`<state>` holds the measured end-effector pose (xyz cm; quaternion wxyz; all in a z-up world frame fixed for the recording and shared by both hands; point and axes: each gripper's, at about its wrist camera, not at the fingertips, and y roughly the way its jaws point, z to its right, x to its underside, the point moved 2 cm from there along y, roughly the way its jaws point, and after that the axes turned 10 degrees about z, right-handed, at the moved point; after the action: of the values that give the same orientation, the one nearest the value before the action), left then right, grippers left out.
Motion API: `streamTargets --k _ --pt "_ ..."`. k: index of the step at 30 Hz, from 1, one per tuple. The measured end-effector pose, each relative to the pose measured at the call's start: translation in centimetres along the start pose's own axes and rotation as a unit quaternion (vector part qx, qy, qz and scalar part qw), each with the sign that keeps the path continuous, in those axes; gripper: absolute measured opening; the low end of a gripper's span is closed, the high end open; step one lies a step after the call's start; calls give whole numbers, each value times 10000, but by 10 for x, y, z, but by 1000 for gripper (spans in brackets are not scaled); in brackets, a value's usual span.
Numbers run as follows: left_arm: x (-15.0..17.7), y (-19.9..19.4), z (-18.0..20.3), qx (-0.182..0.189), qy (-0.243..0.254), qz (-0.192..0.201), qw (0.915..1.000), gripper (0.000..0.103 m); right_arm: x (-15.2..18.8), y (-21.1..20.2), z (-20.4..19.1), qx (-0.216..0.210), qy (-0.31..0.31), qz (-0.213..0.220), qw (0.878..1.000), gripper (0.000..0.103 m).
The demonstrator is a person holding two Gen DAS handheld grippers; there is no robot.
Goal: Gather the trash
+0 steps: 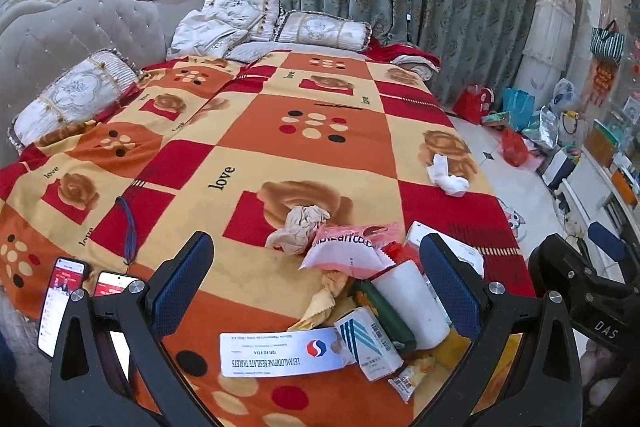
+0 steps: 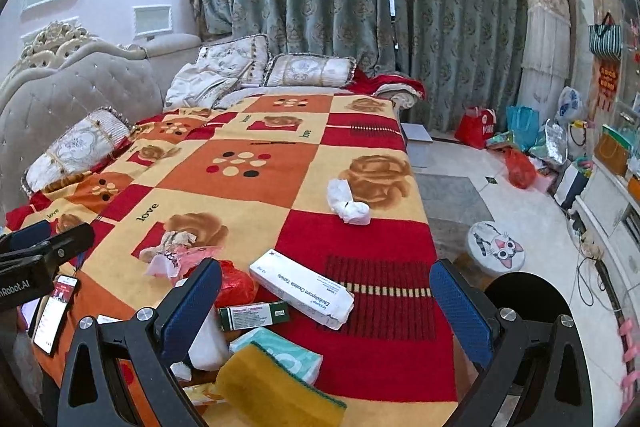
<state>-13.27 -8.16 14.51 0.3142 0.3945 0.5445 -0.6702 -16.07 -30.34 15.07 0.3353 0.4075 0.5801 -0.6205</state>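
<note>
— On the bed's near end, what trash is lying there?

— A flat white pill box (image 1: 280, 351) is lying with its long axis running left to right across the blanket (image 1: 248, 131). Beside it a white cup (image 1: 412, 303) is lying on its side, its long axis running toward the camera, touching a dark green box (image 1: 390, 311).

— And from the right wrist view?

— A long white carton (image 2: 302, 289) is pointing diagonally, one end toward the far left. A green box (image 2: 254, 315) is lying crosswise just beside it, with a yellow sponge (image 2: 280, 387) nearer the camera.

— What is crowding the area?

— A pink wrapper (image 1: 348, 245), crumpled beige paper (image 1: 300, 229), and a white tissue (image 1: 446, 175) farther off. Two phones (image 1: 60, 303) are lying at the left edge.

— The claws?

— The left claw (image 1: 316, 283) is gaping wide, holding nothing; the right claw (image 2: 326, 311) is likewise spread wide and empty.
</note>
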Motion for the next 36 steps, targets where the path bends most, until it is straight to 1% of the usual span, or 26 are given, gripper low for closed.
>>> streamTargets --k 4,21,36 --pt "-1 -4 0 -73 55 115 9999 102 -1 -2 -1 -6 3 20 10000 103" --pt "-6 -11 -2 -205 57 297 9993 102 -3 -7 -8 -76 -23 119 9999 103" --pt "-7 -16 -1 -221 74 350 9991 102 -5 -9 -11 -94 -42 175 9998 103"
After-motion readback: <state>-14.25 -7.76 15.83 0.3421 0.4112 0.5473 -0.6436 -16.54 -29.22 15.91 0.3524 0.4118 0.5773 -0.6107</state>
